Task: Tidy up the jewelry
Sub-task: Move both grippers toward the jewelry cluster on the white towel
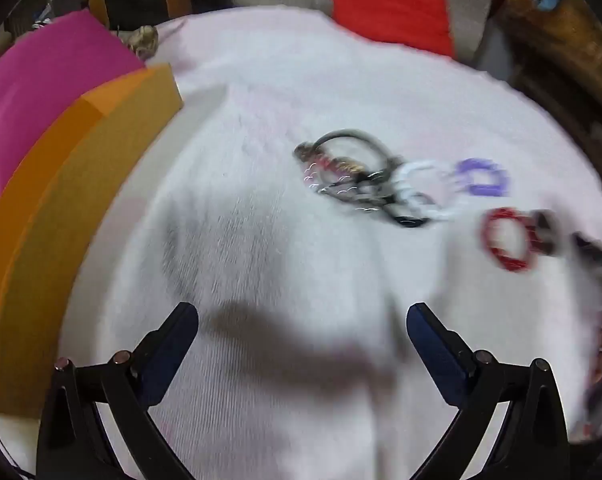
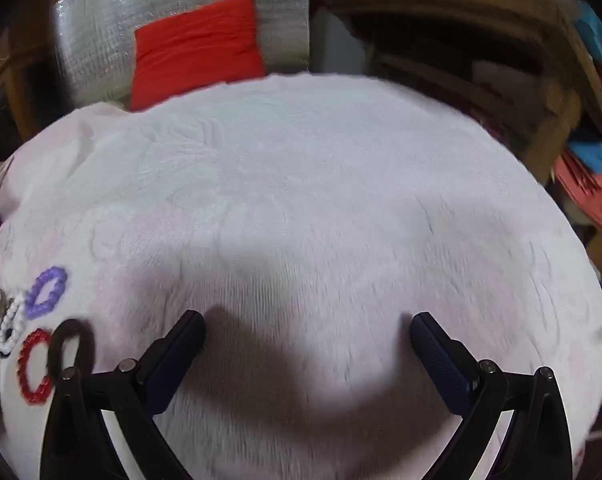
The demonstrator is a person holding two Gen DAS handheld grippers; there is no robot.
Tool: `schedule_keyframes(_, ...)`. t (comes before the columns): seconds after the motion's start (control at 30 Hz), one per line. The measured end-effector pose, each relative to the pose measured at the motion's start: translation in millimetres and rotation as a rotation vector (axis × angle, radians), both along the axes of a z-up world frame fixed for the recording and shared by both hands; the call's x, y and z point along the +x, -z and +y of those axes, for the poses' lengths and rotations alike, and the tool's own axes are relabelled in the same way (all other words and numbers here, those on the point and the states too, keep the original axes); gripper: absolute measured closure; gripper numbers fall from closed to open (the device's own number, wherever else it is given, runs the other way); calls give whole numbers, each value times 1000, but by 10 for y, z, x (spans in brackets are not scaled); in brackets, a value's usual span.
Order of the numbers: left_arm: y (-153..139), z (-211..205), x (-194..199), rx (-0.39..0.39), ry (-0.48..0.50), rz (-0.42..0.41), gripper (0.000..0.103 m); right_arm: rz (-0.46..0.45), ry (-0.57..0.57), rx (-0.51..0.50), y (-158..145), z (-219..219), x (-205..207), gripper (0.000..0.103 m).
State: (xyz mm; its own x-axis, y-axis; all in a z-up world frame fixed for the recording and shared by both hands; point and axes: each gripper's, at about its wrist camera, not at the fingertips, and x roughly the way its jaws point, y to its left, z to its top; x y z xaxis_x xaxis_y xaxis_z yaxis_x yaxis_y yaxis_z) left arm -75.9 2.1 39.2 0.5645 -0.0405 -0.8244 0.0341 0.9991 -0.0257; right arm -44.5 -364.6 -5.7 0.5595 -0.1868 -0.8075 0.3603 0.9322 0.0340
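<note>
Resting on fuzzy white cloth (image 1: 261,240), beaded purple ring (image 1: 483,177), red ring (image 1: 505,239)

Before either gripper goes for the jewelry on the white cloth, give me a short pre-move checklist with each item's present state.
1. Left gripper open, nothing between the jaws: ok.
2. Right gripper open, nothing between the jaws: ok.
3. Purple bracelet and red bracelet lie apart from each other, each pickable singly: ok.
4. White bracelet free of the tangled metal pieces: not ok, they overlap.
5. Orange box open and ready to receive pieces: cannot tell, only its outer side shows.
6. Left wrist view sharp enough to aim: not ok, blurred.
</note>
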Motion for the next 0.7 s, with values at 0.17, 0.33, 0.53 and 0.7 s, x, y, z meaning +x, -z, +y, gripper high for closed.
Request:
schedule_keyframes(0.17, -732, 66, -688, 134, -43, -197, 0, 99, -65, 60, -349, 289, -512, 0)
schedule_keyframes(0.33, -1194, 180, -1125, 132, -50, -315, 0, -123, -136, 47, -1250, 676, -1480, 0)
schedule_keyframes(0.53, -1525, 167, -1373, 118, -38, -384, 0, -257, -202, -27, -1965, 1161, -2130, 0)
schedule_keyframes(0.7, -1618, 208, -1477, 133, -56, -423, 0, -289, -213, -47, -2131, 1387, -2154, 0)
